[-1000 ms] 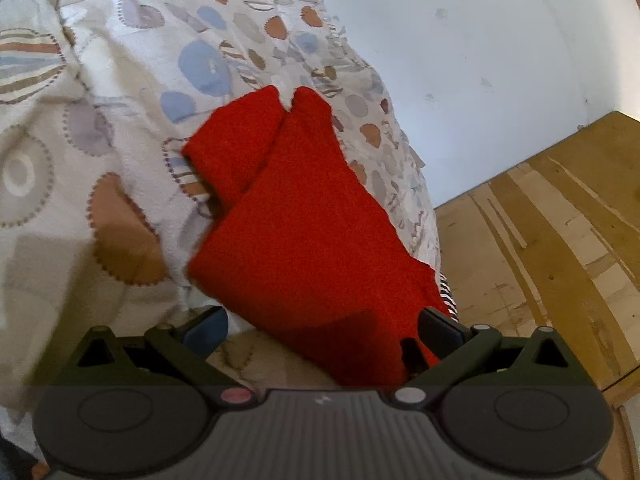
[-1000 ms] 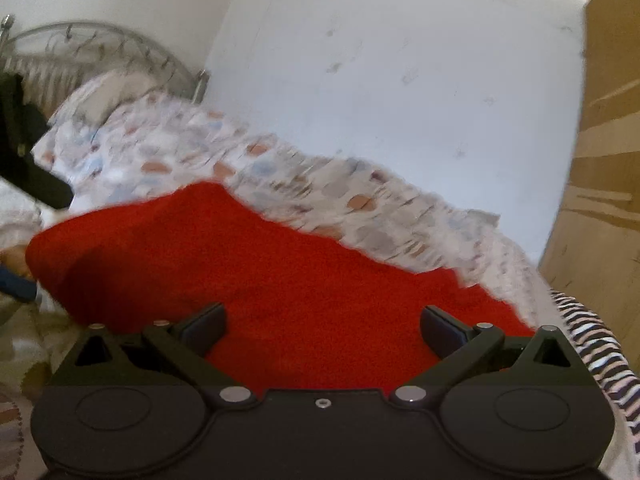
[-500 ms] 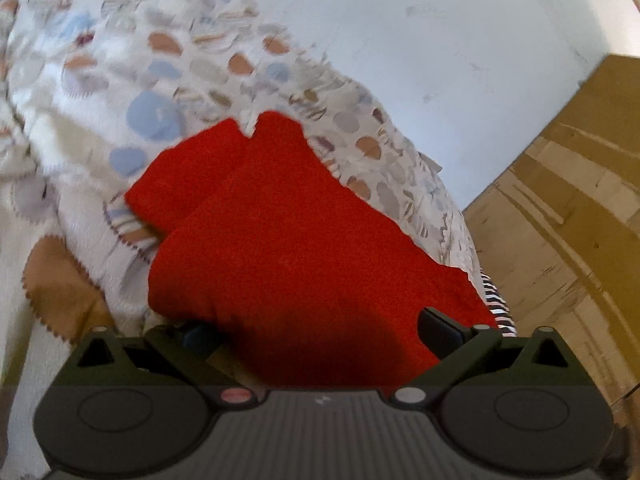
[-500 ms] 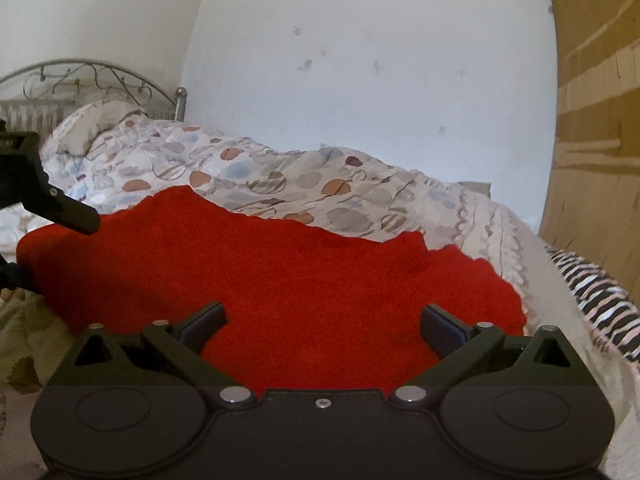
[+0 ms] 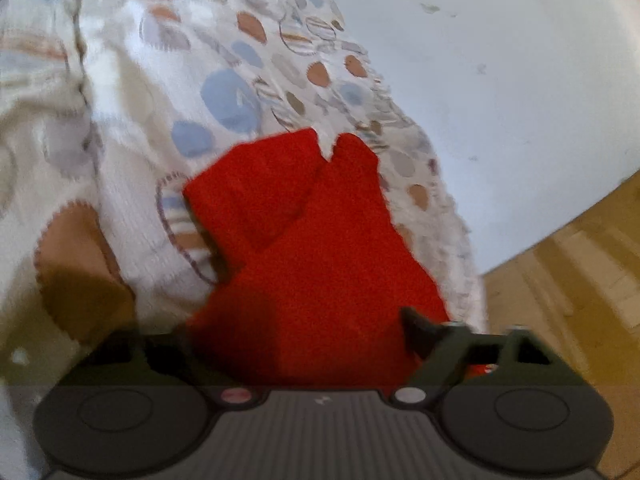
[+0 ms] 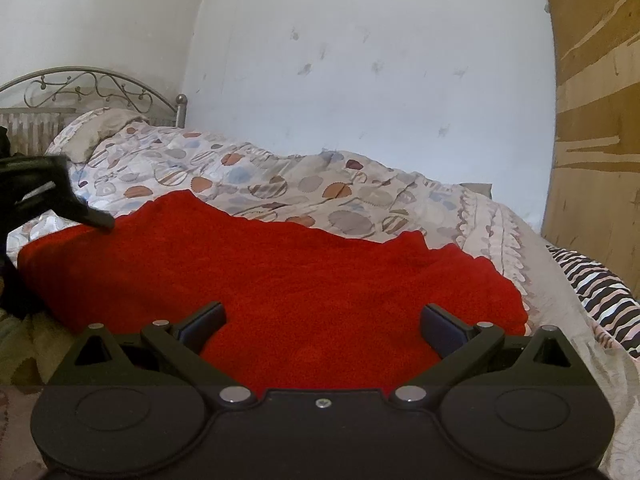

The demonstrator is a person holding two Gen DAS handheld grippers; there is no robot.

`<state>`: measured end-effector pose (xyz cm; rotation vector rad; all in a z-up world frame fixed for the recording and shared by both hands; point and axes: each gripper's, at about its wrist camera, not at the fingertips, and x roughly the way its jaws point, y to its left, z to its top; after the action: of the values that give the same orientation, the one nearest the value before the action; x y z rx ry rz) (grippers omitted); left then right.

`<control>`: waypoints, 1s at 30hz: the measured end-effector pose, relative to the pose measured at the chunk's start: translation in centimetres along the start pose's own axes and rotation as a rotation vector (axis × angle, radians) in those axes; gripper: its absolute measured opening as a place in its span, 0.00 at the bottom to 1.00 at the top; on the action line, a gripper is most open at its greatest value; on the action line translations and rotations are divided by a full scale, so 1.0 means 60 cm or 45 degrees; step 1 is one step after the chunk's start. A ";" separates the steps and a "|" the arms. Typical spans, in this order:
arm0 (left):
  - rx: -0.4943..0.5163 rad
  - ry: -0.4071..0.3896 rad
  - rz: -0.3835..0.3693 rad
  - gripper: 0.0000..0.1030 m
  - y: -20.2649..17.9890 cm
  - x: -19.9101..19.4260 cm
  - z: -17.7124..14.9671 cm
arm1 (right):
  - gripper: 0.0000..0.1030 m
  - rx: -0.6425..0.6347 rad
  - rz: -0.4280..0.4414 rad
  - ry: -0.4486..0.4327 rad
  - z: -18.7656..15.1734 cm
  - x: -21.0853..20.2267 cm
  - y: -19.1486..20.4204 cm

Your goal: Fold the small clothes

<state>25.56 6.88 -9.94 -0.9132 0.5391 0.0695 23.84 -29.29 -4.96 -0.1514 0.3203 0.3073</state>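
A red fleece garment (image 5: 320, 248) lies spread on the patterned bedspread (image 5: 132, 128), its two leg ends pointing away from me. My left gripper (image 5: 296, 332) is open and straddles its near edge, the left finger hidden under the cloth. In the right wrist view the same red garment (image 6: 280, 276) lies flat across the bed. My right gripper (image 6: 322, 322) is open, its fingers wide apart over the near edge. The left gripper (image 6: 60, 200) shows at the far left of that view, touching the garment's corner.
The bedspread (image 6: 280, 184) has coloured circles. A metal headboard (image 6: 80, 88) and pillow stand at the back left. A striped cloth (image 6: 600, 296) lies at the right bed edge. A white wall (image 6: 360, 60) and a wooden panel (image 6: 592, 120) stand behind.
The left gripper has moved over the garment's near edge, so the cloth now covers its left finger. The right gripper has settled low and level at the garment's long edge.
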 end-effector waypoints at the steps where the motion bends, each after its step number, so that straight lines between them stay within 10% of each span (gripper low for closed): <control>1: 0.009 0.000 0.028 0.64 -0.002 0.000 0.000 | 1.00 -0.002 -0.003 -0.003 -0.001 -0.001 0.001; 9: 0.388 -0.105 0.040 0.28 -0.080 -0.016 -0.001 | 1.00 -0.018 -0.054 -0.024 0.001 -0.010 0.010; 18: 0.980 -0.084 -0.130 0.23 -0.284 -0.002 0.009 | 1.00 -0.001 -0.217 -0.138 0.041 -0.080 -0.044; 25: 1.520 0.163 -0.359 0.21 -0.452 0.010 -0.132 | 1.00 0.063 -0.465 -0.129 0.048 -0.166 -0.172; 30: 1.772 0.429 -0.433 0.22 -0.450 0.028 -0.248 | 1.00 0.174 -0.602 -0.038 0.006 -0.211 -0.236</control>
<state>28.40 -21.53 1.78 0.3742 0.5761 -0.7070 17.02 -46.02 0.94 -0.0840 0.2660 -0.1804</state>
